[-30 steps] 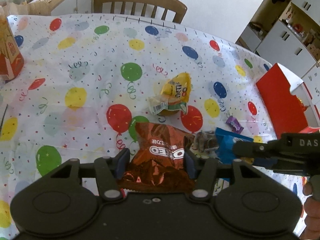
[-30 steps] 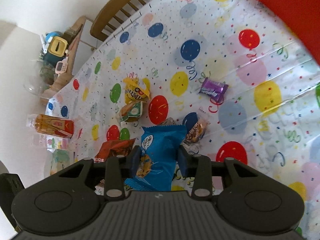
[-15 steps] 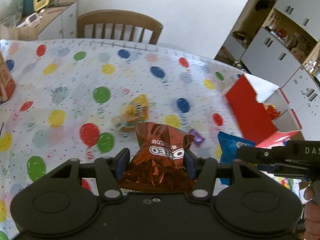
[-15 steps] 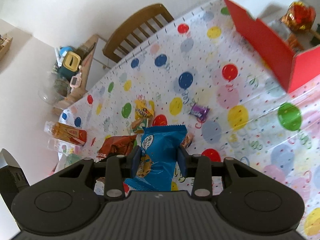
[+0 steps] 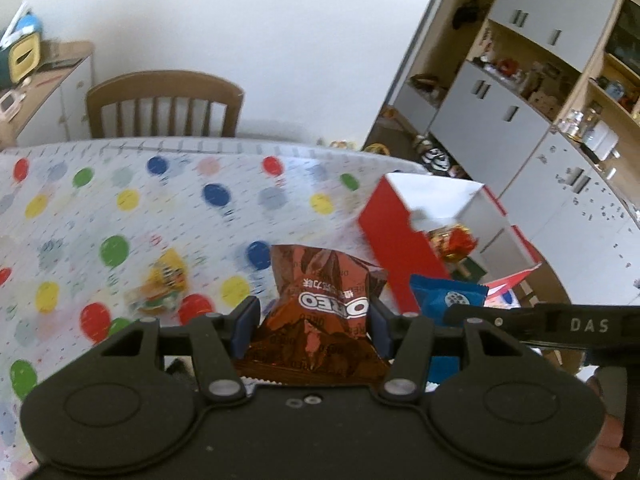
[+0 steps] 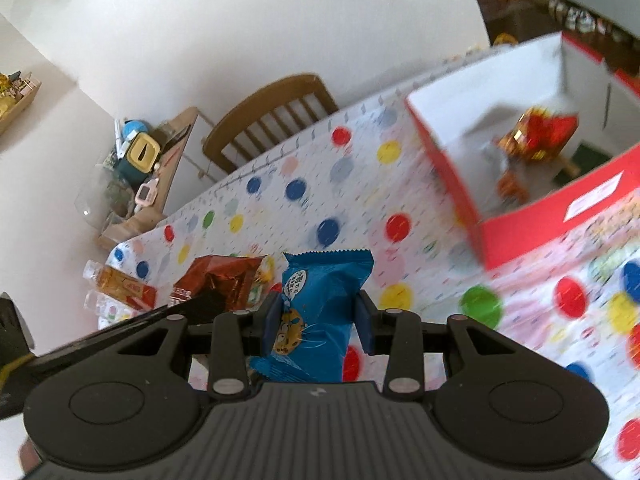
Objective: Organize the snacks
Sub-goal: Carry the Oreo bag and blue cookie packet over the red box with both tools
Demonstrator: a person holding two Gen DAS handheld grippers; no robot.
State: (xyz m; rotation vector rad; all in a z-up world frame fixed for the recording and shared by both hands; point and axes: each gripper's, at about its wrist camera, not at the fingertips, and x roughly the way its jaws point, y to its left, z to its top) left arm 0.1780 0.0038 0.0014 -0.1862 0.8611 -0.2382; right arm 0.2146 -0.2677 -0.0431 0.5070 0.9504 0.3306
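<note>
Upright, blue packet [image 6: 322,312] (long axis vertical) between closed jaws.

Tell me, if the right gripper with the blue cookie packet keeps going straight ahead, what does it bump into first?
Probably the balloon-print tablecloth, just left of the red box. The right gripper aims there, but depth is unclear.

Snack box [image 5: 404,240] on table [image 5: 168,184], chair [image 5: 164,108] behind, wrapped snacks [image 6: 536,136] inside box

Table, balloon-print cloth [image 5: 168,208]: red box [image 6: 532,228], yellow snack packet [image 5: 168,276], orange carton [image 6: 120,286].
</note>
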